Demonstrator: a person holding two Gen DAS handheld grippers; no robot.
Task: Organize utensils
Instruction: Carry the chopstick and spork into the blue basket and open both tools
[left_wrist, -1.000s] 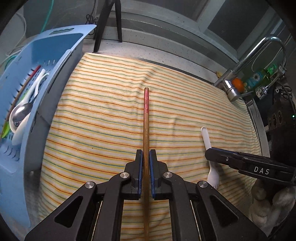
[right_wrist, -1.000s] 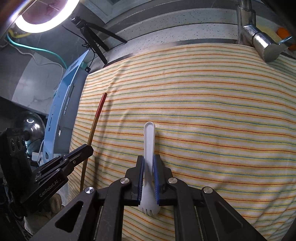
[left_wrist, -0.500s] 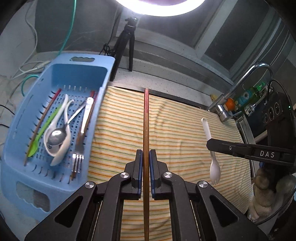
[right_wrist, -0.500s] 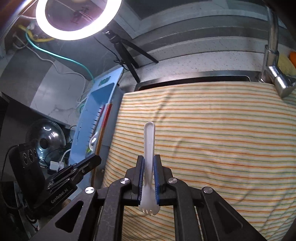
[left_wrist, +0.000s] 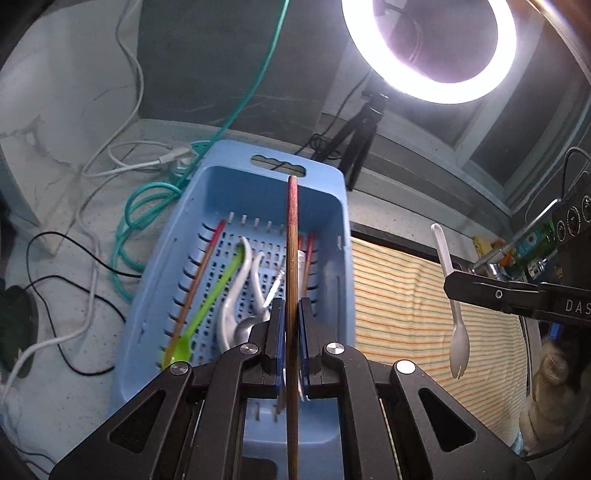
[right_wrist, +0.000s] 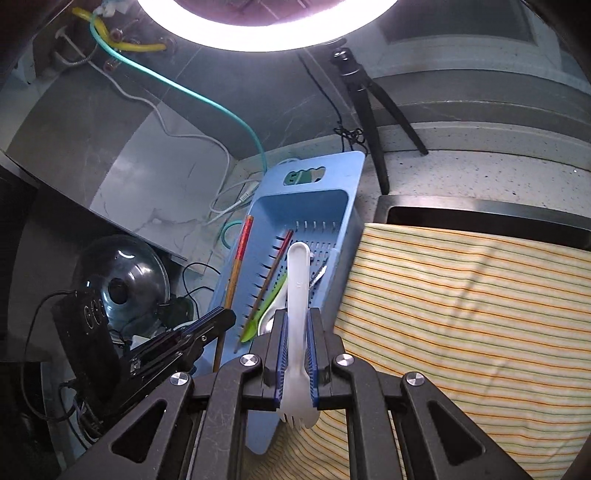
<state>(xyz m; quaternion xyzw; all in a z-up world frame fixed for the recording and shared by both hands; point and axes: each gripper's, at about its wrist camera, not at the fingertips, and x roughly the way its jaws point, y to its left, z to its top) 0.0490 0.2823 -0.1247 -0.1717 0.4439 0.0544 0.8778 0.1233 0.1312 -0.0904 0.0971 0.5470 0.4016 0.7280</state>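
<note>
Striped cloth (left_wrist: 406, 295) covered the counter beside blue basket (left_wrist: 332, 229). Left gripper (left_wrist: 291, 332) clamped a red-tipped chopstick (left_wrist: 291, 240) above the basket; right gripper (right_wrist: 295, 354) pinched a white spork (right_wrist: 298, 273) nearby.

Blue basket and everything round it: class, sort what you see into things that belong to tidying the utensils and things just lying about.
Part of the job:
- blue basket
- chopstick in the left gripper
- white spork in the right gripper
- green spoon and other cutlery already in the basket

Just lying about:
- ring light
- tripod
- teal cable
- striped cloth
- tap
</note>
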